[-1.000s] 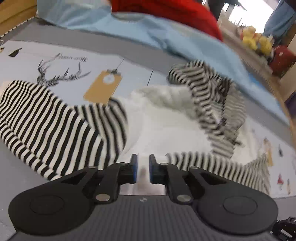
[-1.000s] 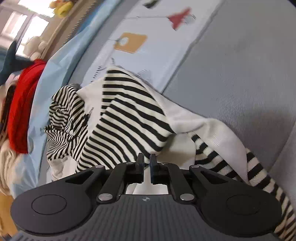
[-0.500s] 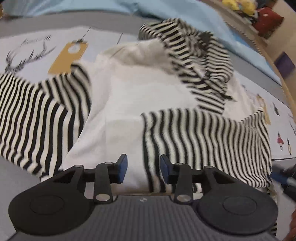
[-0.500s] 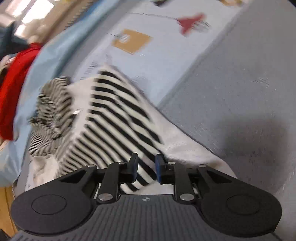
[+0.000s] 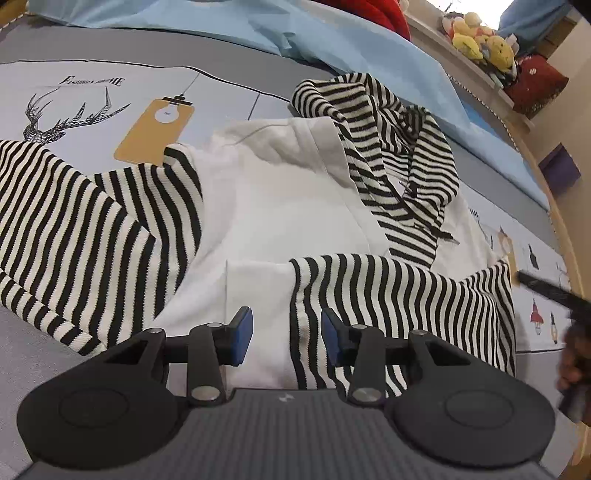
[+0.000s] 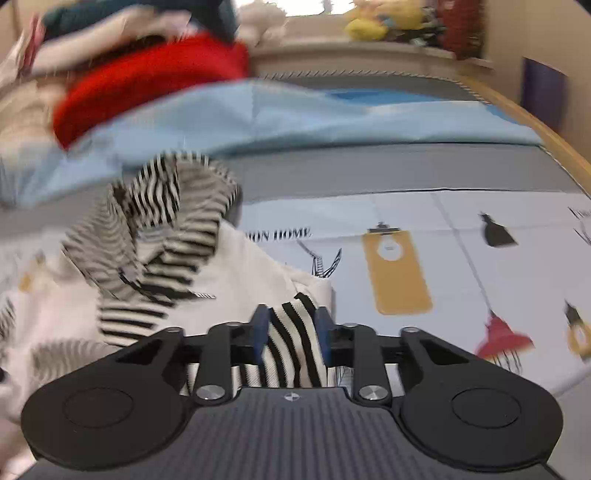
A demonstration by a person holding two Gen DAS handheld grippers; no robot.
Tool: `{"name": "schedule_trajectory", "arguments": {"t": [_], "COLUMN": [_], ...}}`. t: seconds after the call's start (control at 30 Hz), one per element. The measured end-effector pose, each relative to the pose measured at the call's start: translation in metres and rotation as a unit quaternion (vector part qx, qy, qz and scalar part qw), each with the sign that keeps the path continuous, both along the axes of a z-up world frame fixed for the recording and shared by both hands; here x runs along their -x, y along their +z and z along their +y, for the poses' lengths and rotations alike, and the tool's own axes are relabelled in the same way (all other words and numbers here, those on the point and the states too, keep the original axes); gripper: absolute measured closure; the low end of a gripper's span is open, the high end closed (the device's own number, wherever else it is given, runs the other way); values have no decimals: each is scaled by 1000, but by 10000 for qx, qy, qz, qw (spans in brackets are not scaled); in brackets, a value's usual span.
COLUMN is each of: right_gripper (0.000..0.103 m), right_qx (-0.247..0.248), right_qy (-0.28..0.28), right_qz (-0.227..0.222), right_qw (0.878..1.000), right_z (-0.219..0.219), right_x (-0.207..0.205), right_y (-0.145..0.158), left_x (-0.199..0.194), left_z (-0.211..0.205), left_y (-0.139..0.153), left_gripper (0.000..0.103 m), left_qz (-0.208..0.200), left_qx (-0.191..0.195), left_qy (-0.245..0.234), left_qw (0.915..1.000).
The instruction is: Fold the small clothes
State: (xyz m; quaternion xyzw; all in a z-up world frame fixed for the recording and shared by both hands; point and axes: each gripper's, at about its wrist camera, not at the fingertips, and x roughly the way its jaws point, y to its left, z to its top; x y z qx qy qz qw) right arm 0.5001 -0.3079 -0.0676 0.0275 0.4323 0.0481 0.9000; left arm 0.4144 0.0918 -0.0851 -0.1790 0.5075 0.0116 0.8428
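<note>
A small white hooded top point(image 5: 280, 206) with black-and-white striped sleeves and hood lies on the printed bed cover. Its right sleeve point(image 5: 399, 295) is folded across the body; its left sleeve point(image 5: 74, 225) spreads out to the left. The striped hood point(image 5: 391, 147) is bunched at the far end. My left gripper point(image 5: 287, 335) is open, just above the top's near hem, holding nothing. My right gripper point(image 6: 290, 332) is open with a striped sleeve end point(image 6: 291, 343) lying between its fingers. The hood also shows in the right wrist view point(image 6: 166, 229), blurred.
A light blue sheet point(image 5: 258, 33) and a red garment point(image 6: 147, 81) lie beyond the top. Plush toys point(image 5: 480, 37) sit on a shelf at the back right. The wooden bed edge point(image 6: 535, 129) runs along the right. The other hand's gripper point(image 5: 554, 295) shows at right.
My left gripper has opened wide and let go of the hem. My right gripper has opened further and swung right; the right sleeve now lies folded across the body.
</note>
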Motion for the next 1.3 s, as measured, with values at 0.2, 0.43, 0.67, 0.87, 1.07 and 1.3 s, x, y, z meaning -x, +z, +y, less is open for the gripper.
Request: {"name": "schedule_trajectory", "arguments": {"t": [0.2, 0.43, 0.67, 0.87, 1.07, 1.3], "right_gripper": [65, 94, 91, 87, 79, 79], "right_qx": [697, 497, -496, -745, 0, 561], "right_qy": [302, -212, -1719, -1431, -108, -560], "right_qz": [547, 327, 204, -37, 1024, 1103], "right_qw": [9956, 9980, 9837, 9869, 9947, 9907], "right_z": [17, 15, -29, -25, 9, 8], "right_x": [-33, -44, -31, 25, 97, 124], "right_y": [-53, -61, -62, -22, -46, -30], "left_x": [0, 0, 2, 3, 7, 15], "left_z": [5, 3, 2, 2, 4, 21], "left_y": [3, 5, 3, -6, -27, -24], "left_gripper": [58, 58, 58, 58, 58, 58], "left_qz": [-18, -45, -13, 179, 561, 485], "left_qx": [100, 115, 113, 164, -20, -170], "left_qy": [18, -63, -276, -406, -443, -173], "left_qw": [9999, 9999, 9996, 9989, 9974, 9985]}}
